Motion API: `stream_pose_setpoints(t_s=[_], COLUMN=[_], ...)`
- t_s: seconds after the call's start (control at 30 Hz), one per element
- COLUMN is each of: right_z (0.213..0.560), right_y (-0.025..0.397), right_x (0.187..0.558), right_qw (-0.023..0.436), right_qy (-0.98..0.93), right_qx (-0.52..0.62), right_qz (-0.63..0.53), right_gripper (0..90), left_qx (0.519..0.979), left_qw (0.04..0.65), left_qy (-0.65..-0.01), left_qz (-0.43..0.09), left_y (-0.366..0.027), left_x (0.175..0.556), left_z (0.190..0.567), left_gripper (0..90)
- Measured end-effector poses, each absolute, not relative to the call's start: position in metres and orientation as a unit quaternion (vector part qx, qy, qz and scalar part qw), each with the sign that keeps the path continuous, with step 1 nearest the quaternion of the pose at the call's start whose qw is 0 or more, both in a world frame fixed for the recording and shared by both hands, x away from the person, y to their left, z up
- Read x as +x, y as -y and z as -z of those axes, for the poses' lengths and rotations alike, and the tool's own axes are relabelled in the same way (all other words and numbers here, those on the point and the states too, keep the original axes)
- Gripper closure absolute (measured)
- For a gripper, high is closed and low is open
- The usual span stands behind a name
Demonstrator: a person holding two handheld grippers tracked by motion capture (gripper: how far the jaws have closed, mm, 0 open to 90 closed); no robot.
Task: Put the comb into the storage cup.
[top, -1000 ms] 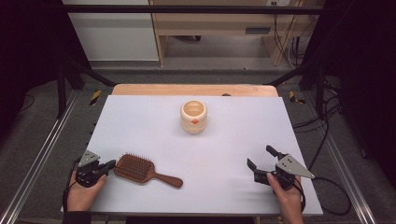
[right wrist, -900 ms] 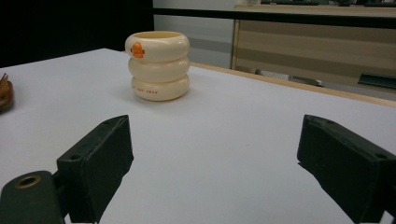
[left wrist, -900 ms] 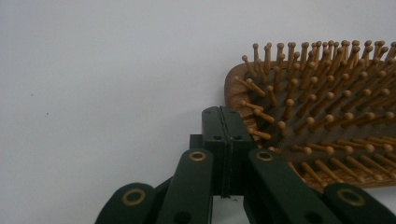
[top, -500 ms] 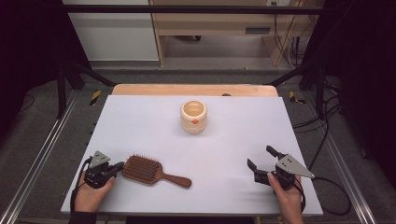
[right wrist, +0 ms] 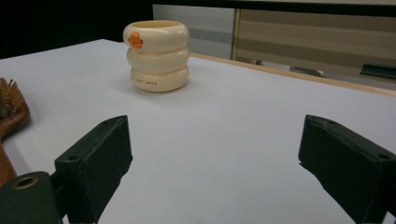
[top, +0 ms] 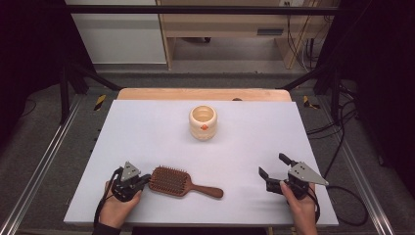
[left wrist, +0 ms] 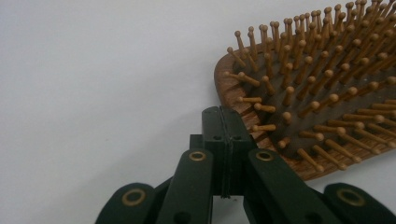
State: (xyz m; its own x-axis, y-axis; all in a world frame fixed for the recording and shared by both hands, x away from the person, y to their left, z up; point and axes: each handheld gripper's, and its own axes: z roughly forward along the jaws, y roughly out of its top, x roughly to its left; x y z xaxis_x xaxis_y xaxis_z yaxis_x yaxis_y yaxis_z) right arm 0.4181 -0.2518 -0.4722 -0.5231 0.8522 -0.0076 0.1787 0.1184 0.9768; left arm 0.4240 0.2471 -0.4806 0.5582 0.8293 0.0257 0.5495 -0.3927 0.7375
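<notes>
Pushing: left gripper [top: 143, 181], jaws pressed together, touched the brush [top: 182, 182] head at the table's near edge.
Waiting: right gripper [top: 276, 172] stood wide, holding nothing.
Left: brush not yet gripped or lifted.

Paddle hairbrush [top: 180, 181]: reddish-brown wood body and handle; dark cushion set with light tan wooden pins, round-tipped. Ringed cup [top: 203, 122]: cream, three stacked bulges, one small orange mark near the rim and a faint line of brown lettering on the lowest ring. Table top [top: 147, 137]: plain pale lavender-grey, no pattern; light wood edge along the far side. Left gripper [top: 145, 180]: black, brass-coloured rivets, grey plate on top. Right gripper [top: 272, 168]: black, grey plate on top.
</notes>
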Motion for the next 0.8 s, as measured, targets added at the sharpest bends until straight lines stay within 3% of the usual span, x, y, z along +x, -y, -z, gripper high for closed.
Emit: stream_pose_setpoints(t_s=[0.8], right_z=[0.470], right_y=[0.253], right_x=[0.418], right_qw=[0.292], right_qy=[-0.694], right_qx=[0.389], right_qz=[-0.530], right_gripper=[8.5], left_qx=[0.820], left_qw=[0.375], left_qy=[-0.394], left_qz=[-0.177], left_y=[-0.177], left_x=[0.423], left_z=[0.484], left_gripper=[90.0])
